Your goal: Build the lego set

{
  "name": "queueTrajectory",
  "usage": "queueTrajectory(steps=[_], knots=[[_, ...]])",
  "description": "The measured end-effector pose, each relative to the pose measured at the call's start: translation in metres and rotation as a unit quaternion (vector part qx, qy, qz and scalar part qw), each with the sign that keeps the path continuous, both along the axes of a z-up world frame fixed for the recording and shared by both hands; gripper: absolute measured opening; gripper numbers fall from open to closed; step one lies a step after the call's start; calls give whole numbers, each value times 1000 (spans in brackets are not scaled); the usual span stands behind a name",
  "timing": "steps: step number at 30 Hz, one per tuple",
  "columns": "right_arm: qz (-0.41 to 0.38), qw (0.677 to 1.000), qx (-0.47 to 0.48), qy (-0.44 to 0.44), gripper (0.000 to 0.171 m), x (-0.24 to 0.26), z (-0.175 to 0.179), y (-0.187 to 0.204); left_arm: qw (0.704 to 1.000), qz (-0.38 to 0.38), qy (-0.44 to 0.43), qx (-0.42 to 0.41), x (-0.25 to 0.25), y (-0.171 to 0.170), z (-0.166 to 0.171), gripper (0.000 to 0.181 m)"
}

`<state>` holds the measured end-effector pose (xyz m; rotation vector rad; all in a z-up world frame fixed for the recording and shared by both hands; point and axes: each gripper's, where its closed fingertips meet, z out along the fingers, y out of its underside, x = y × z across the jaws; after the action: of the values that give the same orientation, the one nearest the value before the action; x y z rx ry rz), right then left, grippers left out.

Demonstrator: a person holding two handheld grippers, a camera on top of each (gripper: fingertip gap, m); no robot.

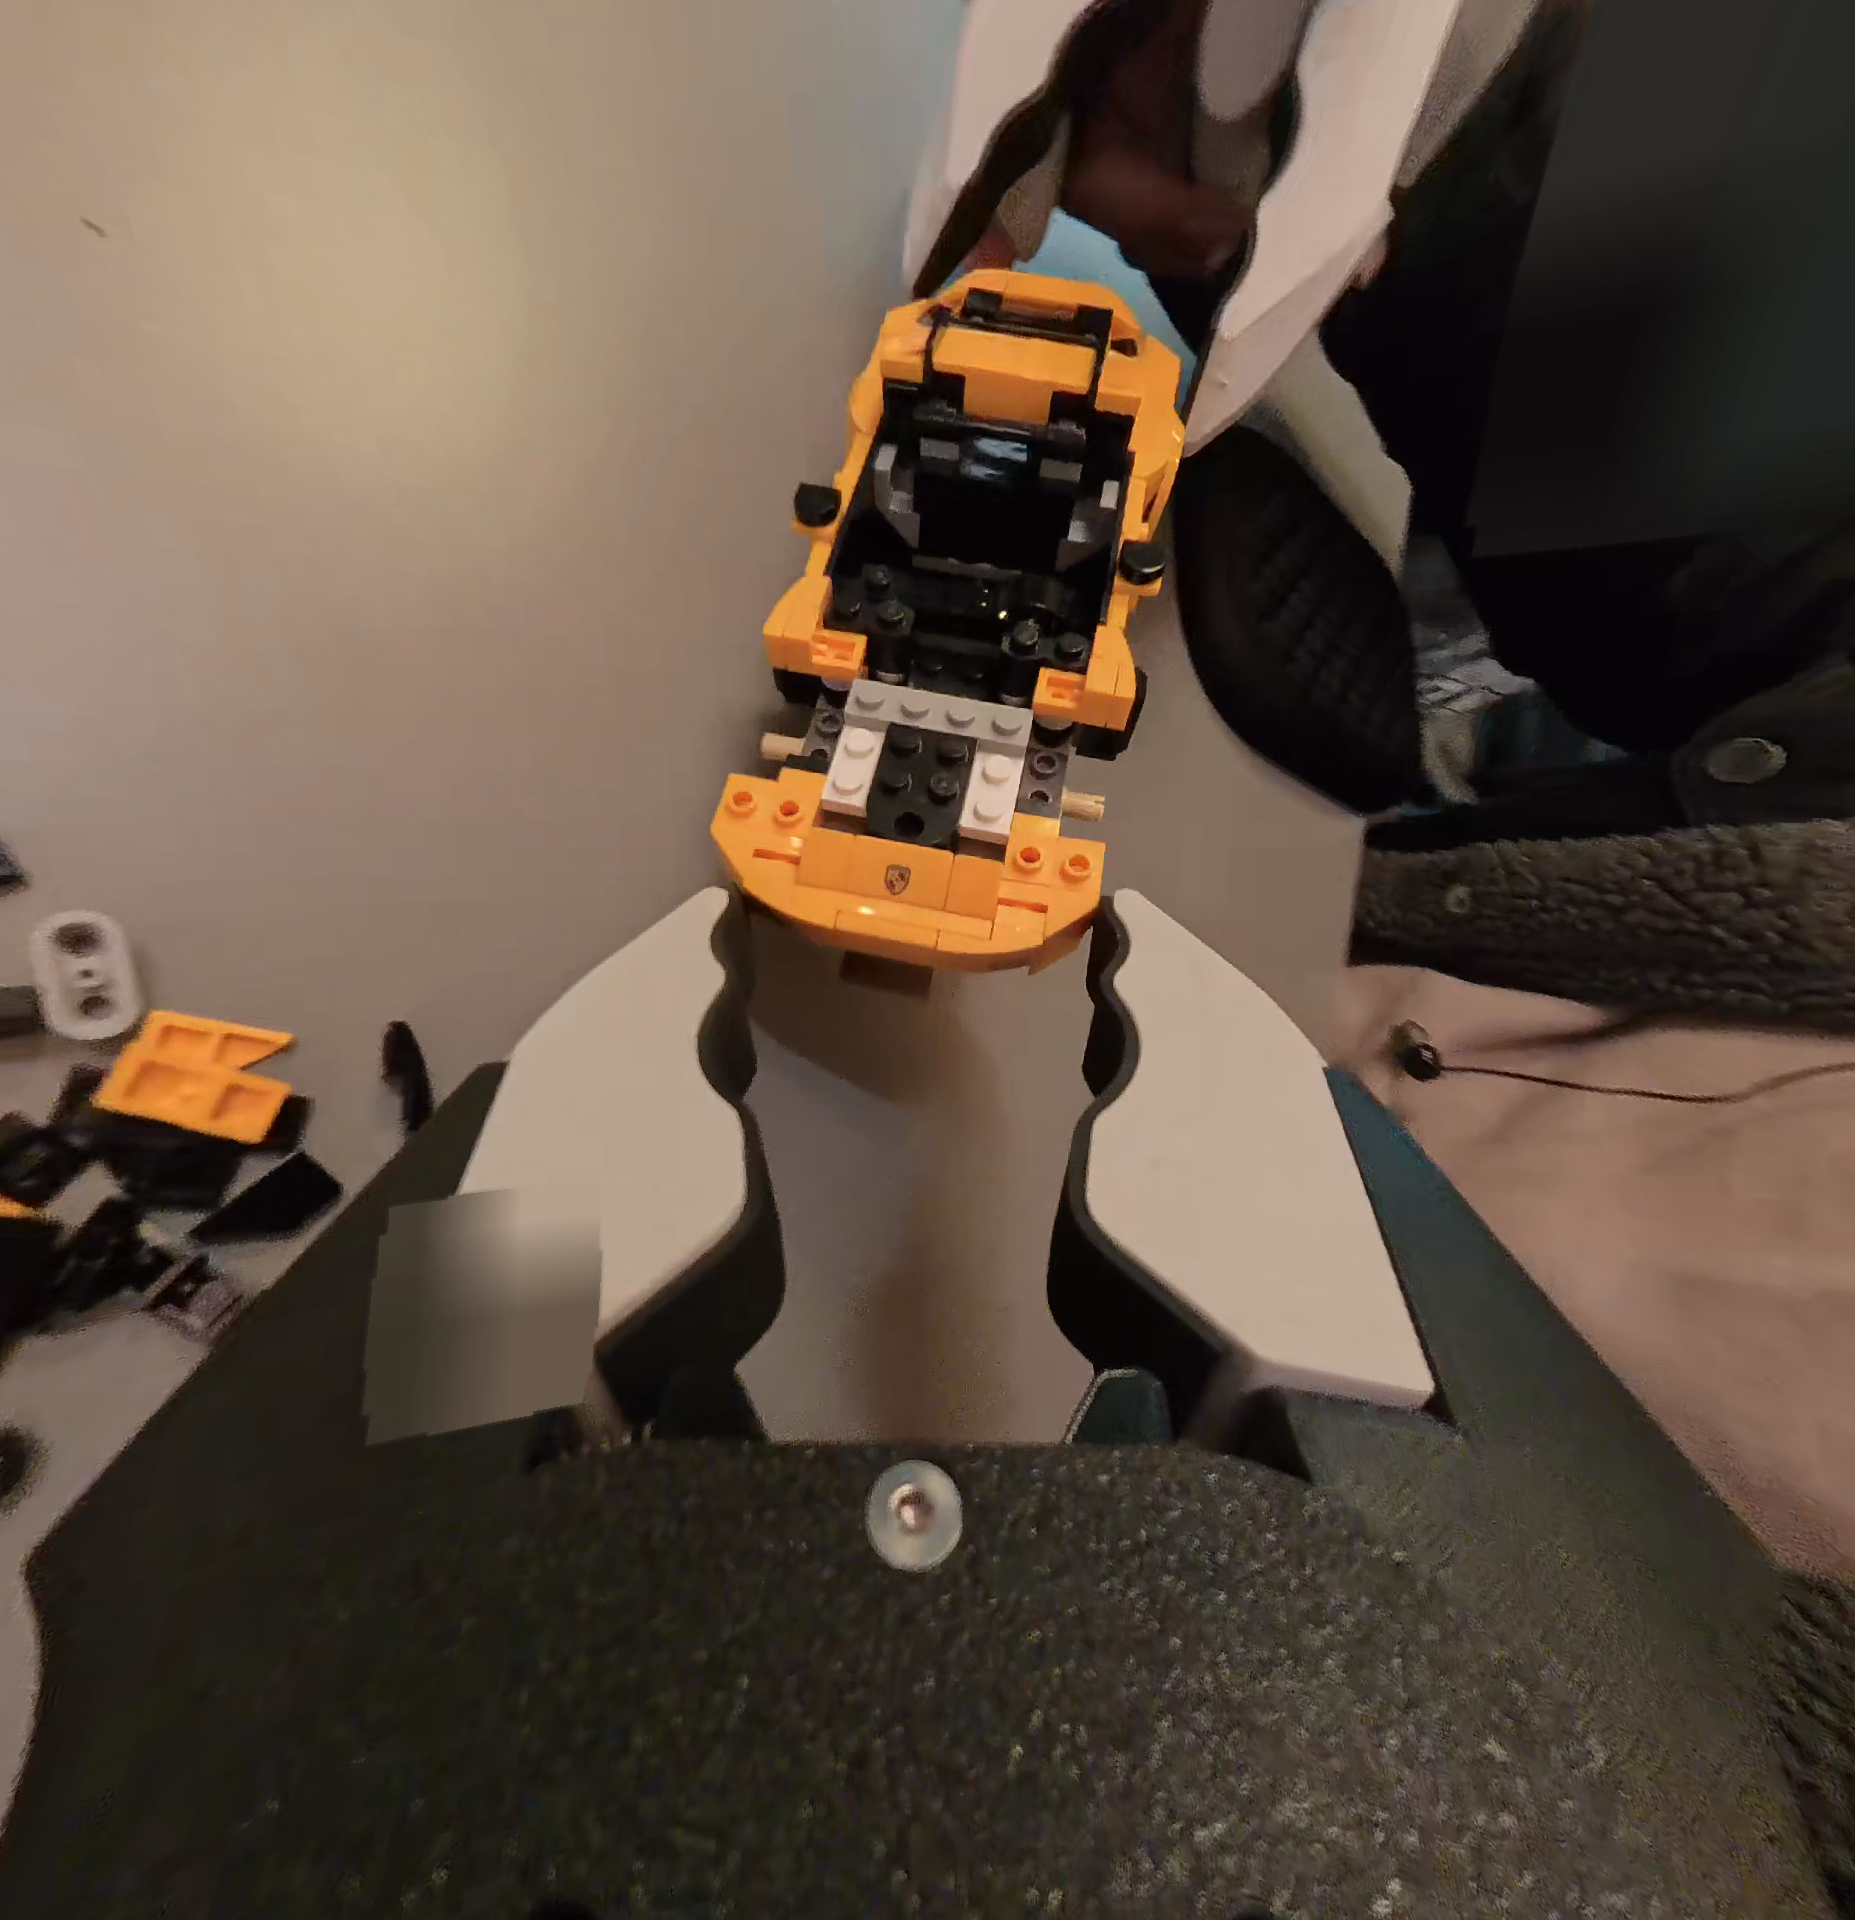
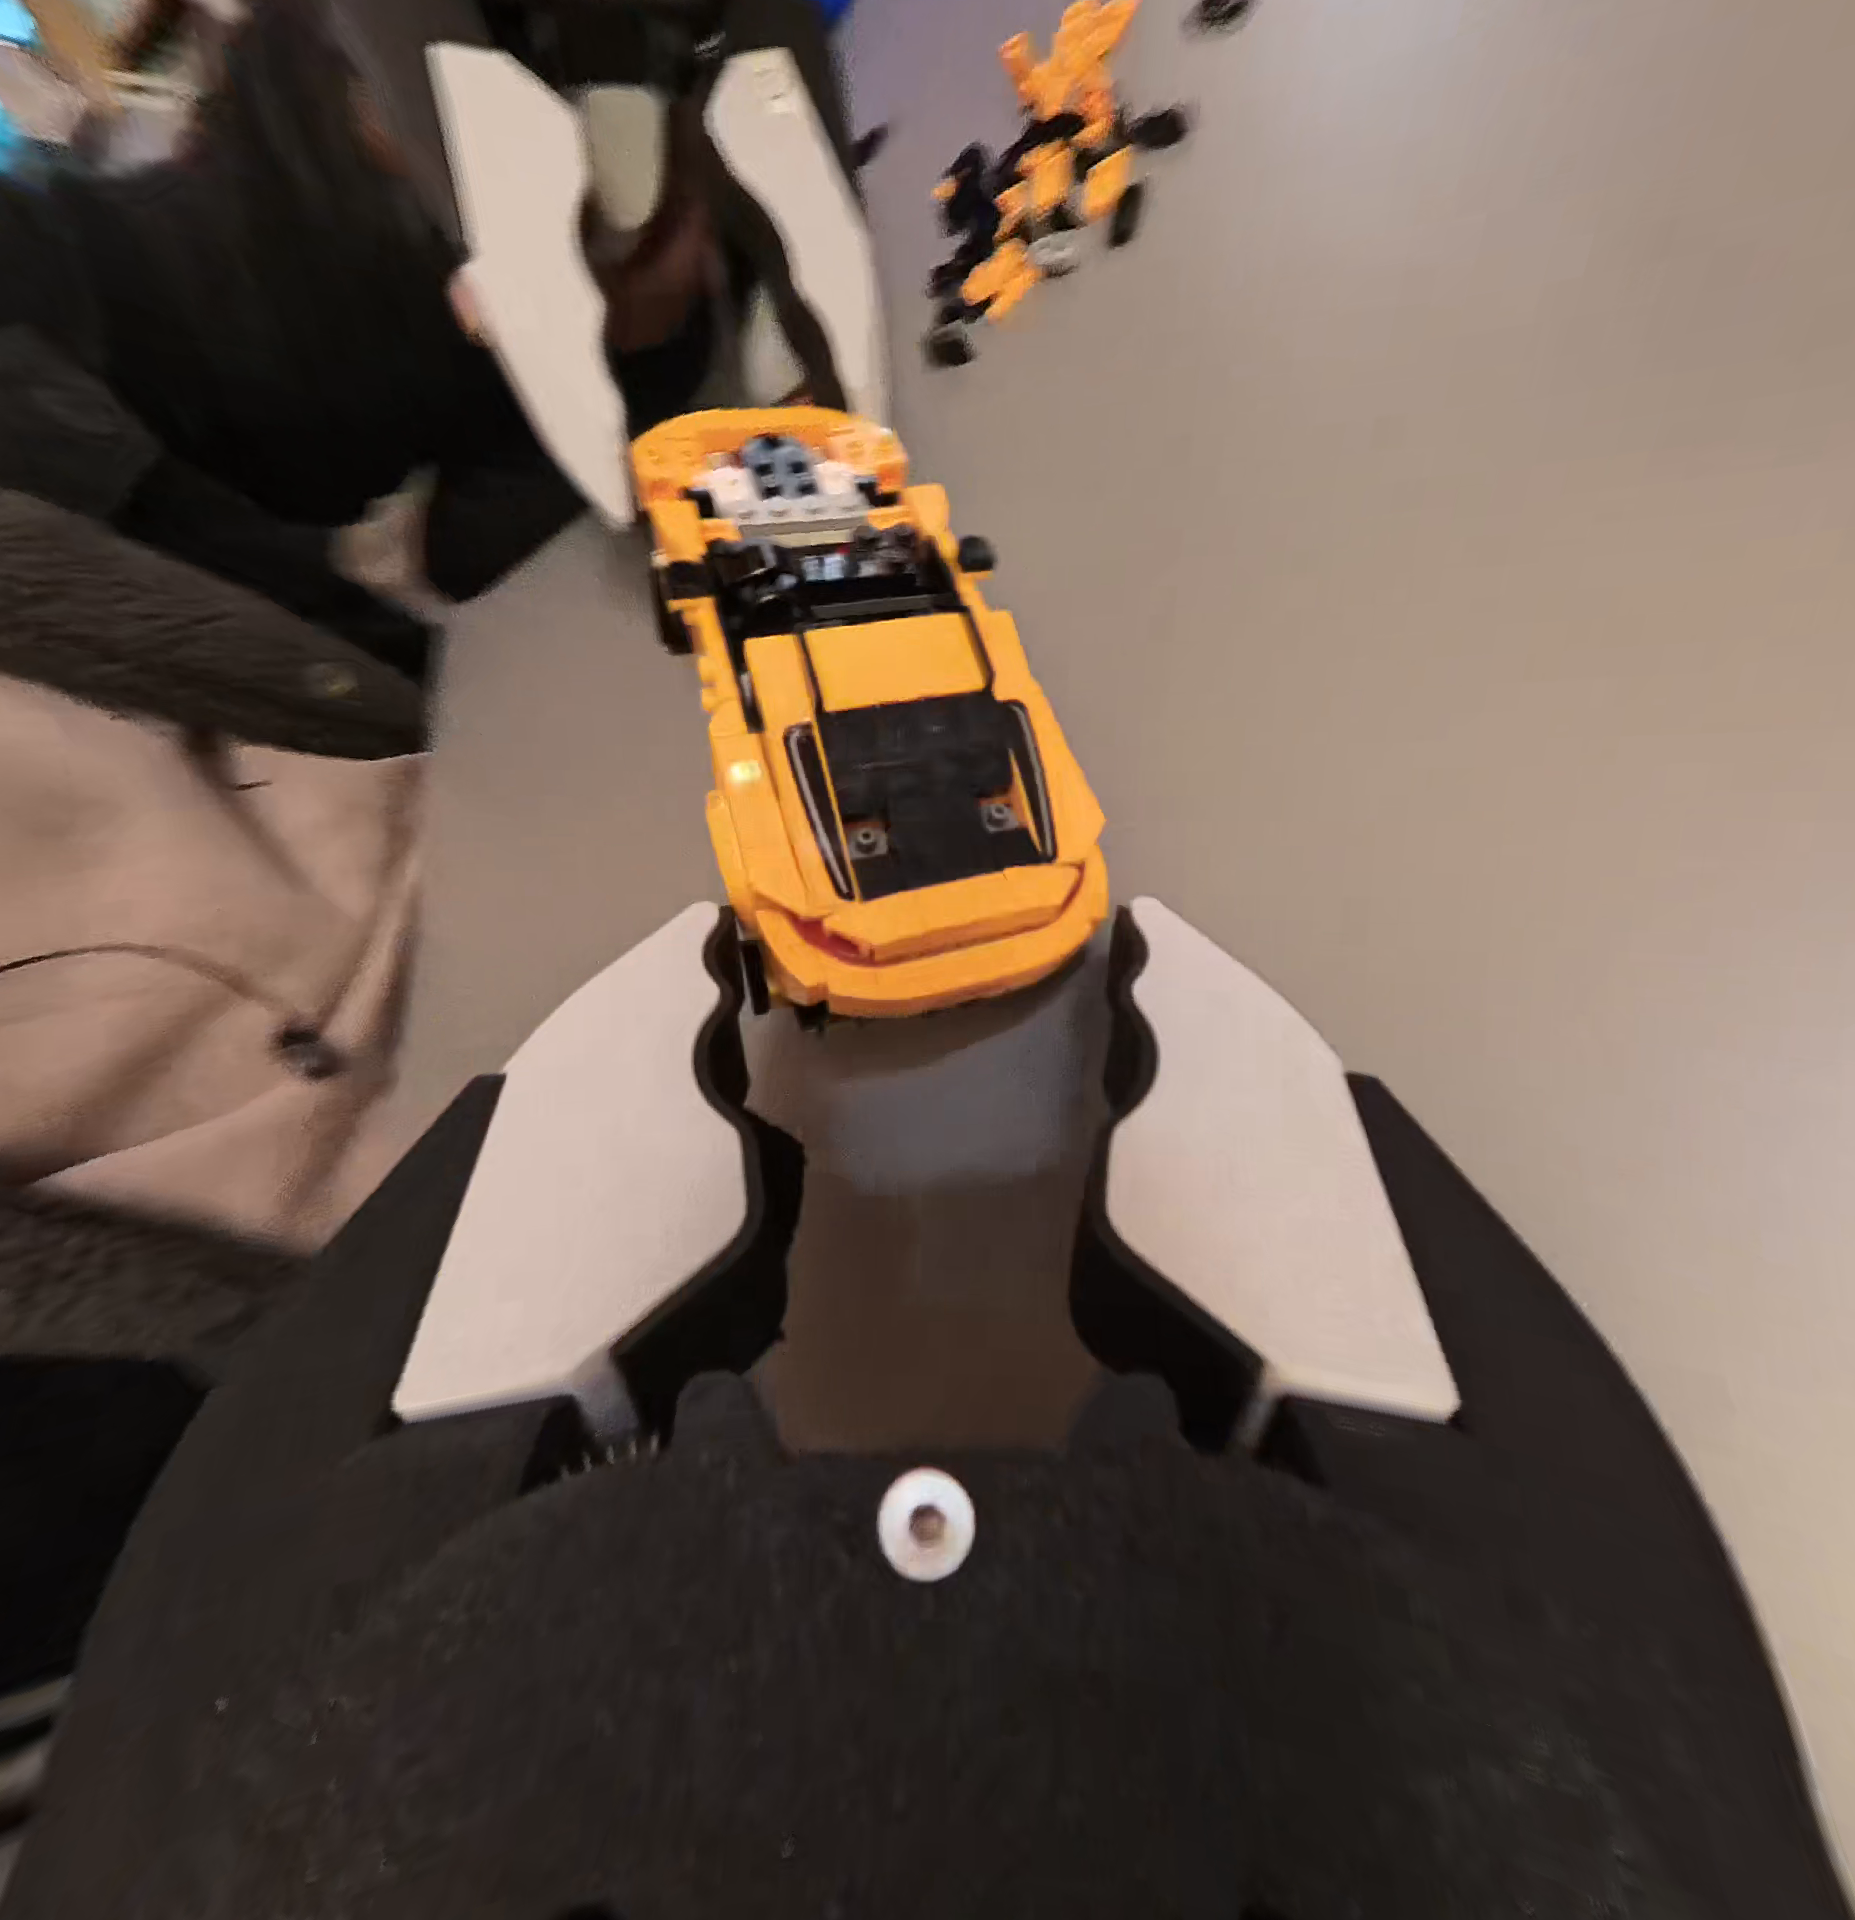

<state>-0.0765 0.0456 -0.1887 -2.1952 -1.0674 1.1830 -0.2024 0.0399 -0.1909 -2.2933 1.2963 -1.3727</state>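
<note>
An orange and black lego car (image 1: 954, 623) is held lengthwise between my two grippers, just above the pale table (image 1: 383, 520). It has no roof and no wheels, and bare axle pins stick out near the nose. My left gripper (image 1: 910, 925) has its fingertips (image 1: 694, 935) clamped on both sides of the car's nose. My right gripper (image 2: 915, 935) clamps the car's tail (image 2: 902, 810) the same way. Each gripper also shows at the far end of the car in the other view: the right gripper (image 1: 1089, 343) and the left gripper (image 2: 757, 416).
Loose orange, black and white lego parts (image 1: 154, 1101) lie on the table to the left of my left gripper, and they show blurred in the right wrist view (image 2: 1048, 187). A person in dark and tan clothing (image 1: 1629, 1091) sits at the table edge beside the car.
</note>
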Motion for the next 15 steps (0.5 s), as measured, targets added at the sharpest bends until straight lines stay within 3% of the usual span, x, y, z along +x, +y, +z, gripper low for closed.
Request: queueTrajectory(steps=[3,6,9,12,15], knots=[[-112,978,151,-96,71,14,13,20,998,32,1,55,1,3,-2,62],[-211,942,221,-139,61,5,34,12,994,67,9,90,6,5,-3,62],[-262,925,234,-143,35,-28,41,-12,987,102,22,125,13,8,-3,62],[-278,934,191,-122,0,-66,21,-28,982,117,35,142,19,7,-5,62],[-286,939,136,-132,0,-86,-4,-30,980,128,38,149,22,7,-2,62]])
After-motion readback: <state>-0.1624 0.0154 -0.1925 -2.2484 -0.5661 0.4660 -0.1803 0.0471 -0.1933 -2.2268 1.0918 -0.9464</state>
